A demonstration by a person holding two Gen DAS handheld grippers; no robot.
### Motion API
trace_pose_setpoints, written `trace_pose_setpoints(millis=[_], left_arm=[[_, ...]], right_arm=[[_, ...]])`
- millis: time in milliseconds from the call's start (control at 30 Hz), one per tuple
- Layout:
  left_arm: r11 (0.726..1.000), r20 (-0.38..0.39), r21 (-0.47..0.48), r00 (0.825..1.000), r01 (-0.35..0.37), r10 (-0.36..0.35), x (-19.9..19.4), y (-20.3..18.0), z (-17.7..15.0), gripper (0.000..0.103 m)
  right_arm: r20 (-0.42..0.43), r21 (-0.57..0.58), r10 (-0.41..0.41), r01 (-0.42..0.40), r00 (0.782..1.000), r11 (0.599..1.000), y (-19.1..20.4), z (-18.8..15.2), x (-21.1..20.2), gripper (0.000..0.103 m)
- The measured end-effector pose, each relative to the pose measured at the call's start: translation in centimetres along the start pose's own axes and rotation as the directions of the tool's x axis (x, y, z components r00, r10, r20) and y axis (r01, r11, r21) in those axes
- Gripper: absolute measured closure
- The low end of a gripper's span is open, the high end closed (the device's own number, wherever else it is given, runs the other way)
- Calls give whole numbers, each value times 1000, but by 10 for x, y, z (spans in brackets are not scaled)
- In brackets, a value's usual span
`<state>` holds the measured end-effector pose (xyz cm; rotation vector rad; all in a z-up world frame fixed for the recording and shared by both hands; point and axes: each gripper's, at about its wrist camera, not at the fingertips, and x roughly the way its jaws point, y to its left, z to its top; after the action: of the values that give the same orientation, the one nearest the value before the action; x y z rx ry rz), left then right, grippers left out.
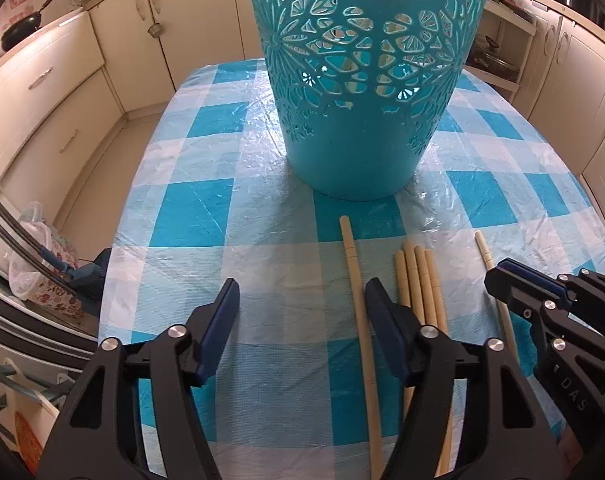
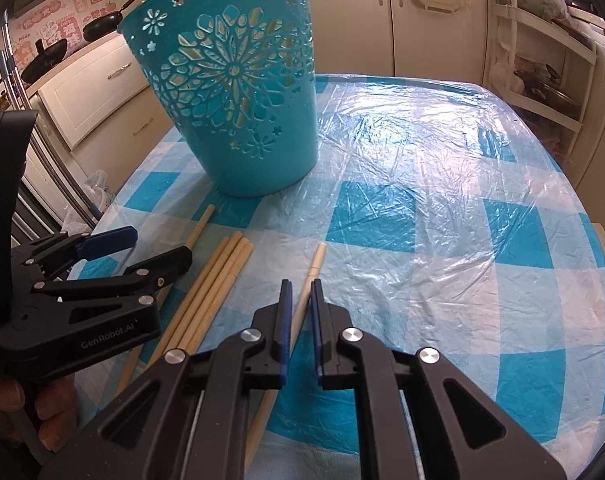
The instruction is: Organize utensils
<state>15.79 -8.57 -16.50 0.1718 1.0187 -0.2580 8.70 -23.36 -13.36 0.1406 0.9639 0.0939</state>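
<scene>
A checked cloth (image 2: 442,216) covers the table, bare to the right up to its edge. Cabinets (image 1: 42,92) ring it. The basket (image 1: 366,80) stands upright behind the chopsticks (image 1: 420,284). The right gripper (image 2: 301,292) is clamped on one; the left gripper (image 1: 302,296) is half open around another, untouched. A hand (image 2: 26,412) is seen only from the right wrist.

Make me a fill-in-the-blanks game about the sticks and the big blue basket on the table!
1. The basket with flower-shaped holes is coloured ____.
2. The tablecloth has a blue and white ____ pattern.
3. Between the two lone chopsticks, a bundle of chopsticks holds ____ sticks lying side by side.
4. The right gripper has closed on one ____.

Missing words: blue; checked; four; chopstick
</scene>
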Motion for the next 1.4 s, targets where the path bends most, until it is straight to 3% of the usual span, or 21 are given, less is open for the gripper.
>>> trace_pose_setpoints(millis=[67, 200, 300, 467, 567, 600, 967, 1133, 1267, 1400], left_arm=[[1000, -1, -4, 1000, 13, -13, 0, -2, 1, 51], [999, 5, -19, 1000, 30, -30, -1, -2, 3, 76], [998, -6, -37, 999, 53, -53, 0, 1, 5, 76], [999, -49, -15, 998, 31, -32, 6, -4, 15, 77], [999, -57, -4, 998, 36, -36, 8, -7, 18, 96], [999, -62, -6, 997, 45, -45, 8, -8, 19, 97], [999, -36, 11, 998, 52, -52, -17, -11, 8, 98], [993, 27, -17, 993, 117, -117, -54, 5, 12, 98], [978, 121, -51, 974, 200, -193, -98, 24, 28, 98], [963, 252, -68, 939, 260, -236, -150, 45, 54, 98]], right_arm=[[2, 9, 3, -3, 1000, 1000, -2, 1, 1, 93], [5, 24, 11, -12, 1000, 1000, -6, 3, 1, 93], [6, 30, 16, -16, 1000, 999, -8, 4, 2, 93], [8, 31, 21, -21, 1000, 999, -8, 5, 3, 92], [8, 31, 25, -25, 1000, 999, -8, 4, 3, 91], [9, 30, 25, -26, 1000, 999, -8, 4, 3, 91], [12, 16, 33, -33, 999, 999, -3, 3, 3, 83], [11, 5, 36, -36, 999, 999, -1, 3, 3, 79], [11, -7, 36, -36, 999, 999, 2, 3, 3, 76], [12, -12, 36, -36, 999, 999, 3, 2, 2, 74]])
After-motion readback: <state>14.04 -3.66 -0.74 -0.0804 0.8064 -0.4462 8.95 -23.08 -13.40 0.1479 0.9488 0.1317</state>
